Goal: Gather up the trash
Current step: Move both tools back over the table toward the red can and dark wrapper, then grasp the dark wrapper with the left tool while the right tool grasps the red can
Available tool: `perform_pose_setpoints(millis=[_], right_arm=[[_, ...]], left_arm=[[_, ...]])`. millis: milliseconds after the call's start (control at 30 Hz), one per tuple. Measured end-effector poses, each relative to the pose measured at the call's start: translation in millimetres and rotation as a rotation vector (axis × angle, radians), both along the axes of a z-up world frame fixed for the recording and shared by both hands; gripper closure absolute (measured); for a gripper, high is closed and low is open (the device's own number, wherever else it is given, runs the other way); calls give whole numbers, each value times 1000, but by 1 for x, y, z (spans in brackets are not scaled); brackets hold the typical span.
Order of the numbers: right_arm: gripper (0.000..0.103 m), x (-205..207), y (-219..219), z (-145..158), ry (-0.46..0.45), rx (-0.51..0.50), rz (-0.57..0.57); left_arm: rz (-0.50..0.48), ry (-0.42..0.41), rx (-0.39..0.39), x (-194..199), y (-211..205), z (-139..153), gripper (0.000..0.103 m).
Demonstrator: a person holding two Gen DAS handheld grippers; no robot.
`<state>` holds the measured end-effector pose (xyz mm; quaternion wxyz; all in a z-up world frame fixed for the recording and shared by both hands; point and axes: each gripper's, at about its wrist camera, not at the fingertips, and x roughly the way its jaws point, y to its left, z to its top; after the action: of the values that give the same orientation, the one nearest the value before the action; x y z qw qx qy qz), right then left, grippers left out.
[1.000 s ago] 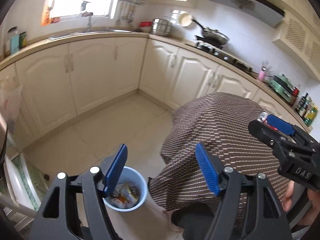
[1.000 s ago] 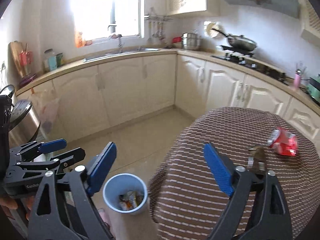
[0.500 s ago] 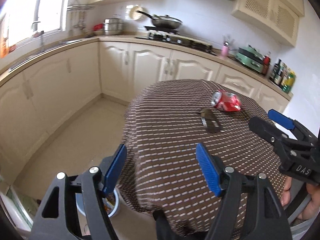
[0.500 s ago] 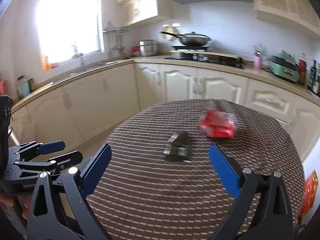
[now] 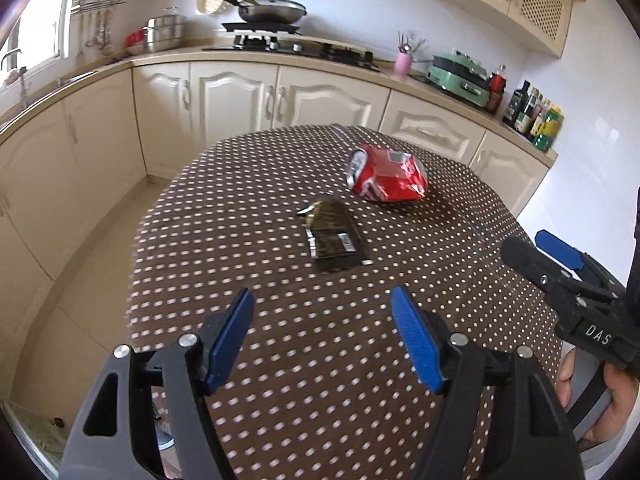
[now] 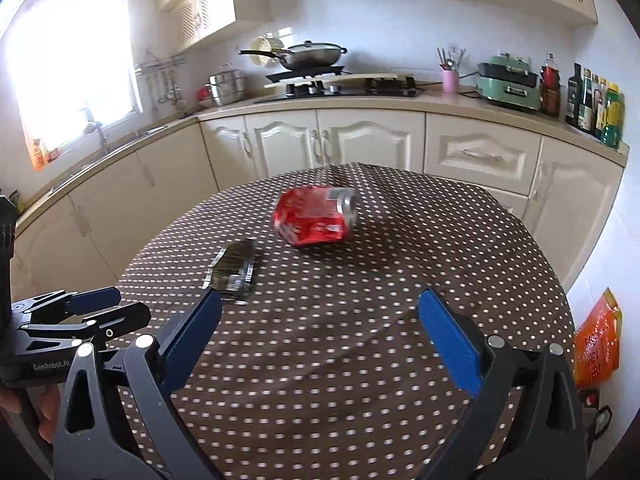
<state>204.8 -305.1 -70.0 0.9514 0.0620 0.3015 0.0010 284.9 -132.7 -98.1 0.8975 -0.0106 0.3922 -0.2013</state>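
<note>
A crushed red aluminium drink can (image 5: 387,176) lies on its side near the middle of a round table covered in a brown cloth with white dots (image 5: 280,360), its silver top end turned toward the stove side of the room. Just beside it, on the near side and not touching, a flattened dark wrapper with a printed label (image 5: 333,235) lies flat on the cloth; in the right wrist view the wrapper (image 6: 234,270) is blurred, so its lettering cannot be read, and the can (image 6: 316,215) sits beyond it.

The left gripper (image 5: 322,344) hovers above the near part of the table with its blue-padded fingers spread wide and nothing between them, pointed roughly at the wrapper. The right gripper (image 6: 320,340) hangs over the cloth too, its blue fingers likewise wide apart and empty, with the can ahead of it.

Beyond the table runs an L-shaped cream cabinet counter (image 6: 360,100). On it stand a gas hob carrying a lidded steel wok (image 6: 310,53), a pink utensil cup (image 6: 450,80), a mint-green tabletop cooker (image 6: 508,80) and a row of bottles (image 6: 596,102). An orange plastic bag (image 6: 596,342) sits low beside the table at the right.
</note>
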Motion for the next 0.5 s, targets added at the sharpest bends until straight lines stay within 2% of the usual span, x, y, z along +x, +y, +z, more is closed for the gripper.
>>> perform_pose_setpoints(millis=[200, 300, 333, 500], right_arm=[[7, 10, -24, -12, 34, 9, -41], [7, 20, -31, -18, 58, 8, -55], [7, 23, -33, -19, 63, 3, -60], [7, 44, -39, -20, 79, -13, -65]], left_arm=[[-42, 34, -16, 21, -27, -15, 33], [-67, 30, 5, 34, -43, -22, 33], [-58, 32, 20, 43, -46, -25, 33], [-27, 83, -16, 80, -54, -34, 33]])
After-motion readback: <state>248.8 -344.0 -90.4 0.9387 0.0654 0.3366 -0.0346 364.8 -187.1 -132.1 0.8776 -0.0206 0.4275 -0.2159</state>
